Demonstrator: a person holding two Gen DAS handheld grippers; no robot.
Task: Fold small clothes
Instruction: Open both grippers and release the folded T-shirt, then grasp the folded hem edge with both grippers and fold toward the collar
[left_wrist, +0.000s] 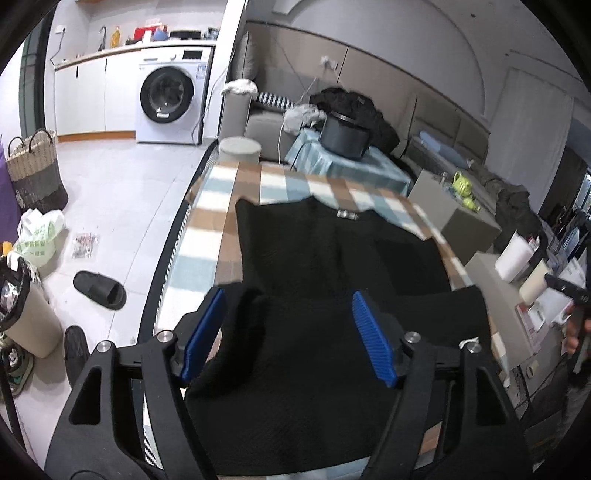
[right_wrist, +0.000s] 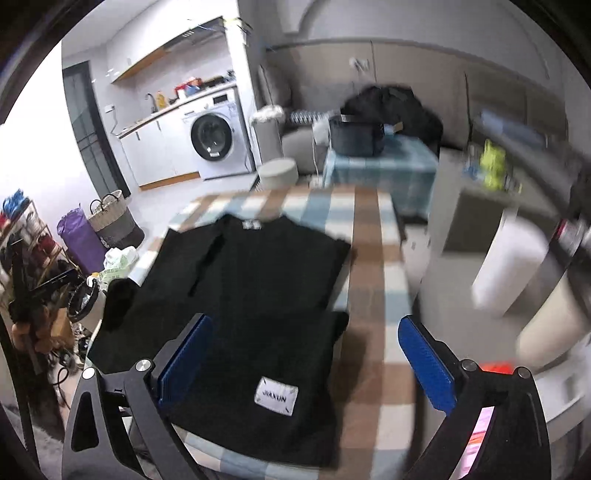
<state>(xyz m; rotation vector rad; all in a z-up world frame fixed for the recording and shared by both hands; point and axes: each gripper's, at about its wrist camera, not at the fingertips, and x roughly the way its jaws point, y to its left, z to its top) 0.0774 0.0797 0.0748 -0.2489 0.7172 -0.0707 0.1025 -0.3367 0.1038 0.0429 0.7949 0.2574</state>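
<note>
A black knit garment (left_wrist: 325, 258) lies spread on a checked tablecloth (left_wrist: 207, 240), its near part doubled over toward me. My left gripper (left_wrist: 288, 306) is open above that near fold, with blue pads (left_wrist: 373, 339) on either side and nothing held. In the right wrist view the same garment (right_wrist: 251, 280) shows a white label (right_wrist: 276, 396) near the front. My right gripper (right_wrist: 306, 343) is open and empty above the garment's right edge and the tablecloth (right_wrist: 369, 295).
A washing machine (left_wrist: 168, 103) stands at the back. A dark pot (left_wrist: 343, 136) sits on a small covered table beyond the work table. A slipper (left_wrist: 99, 290), bin and basket (left_wrist: 35, 166) are on the floor left. Paper rolls (right_wrist: 509, 258) and boxes stand right.
</note>
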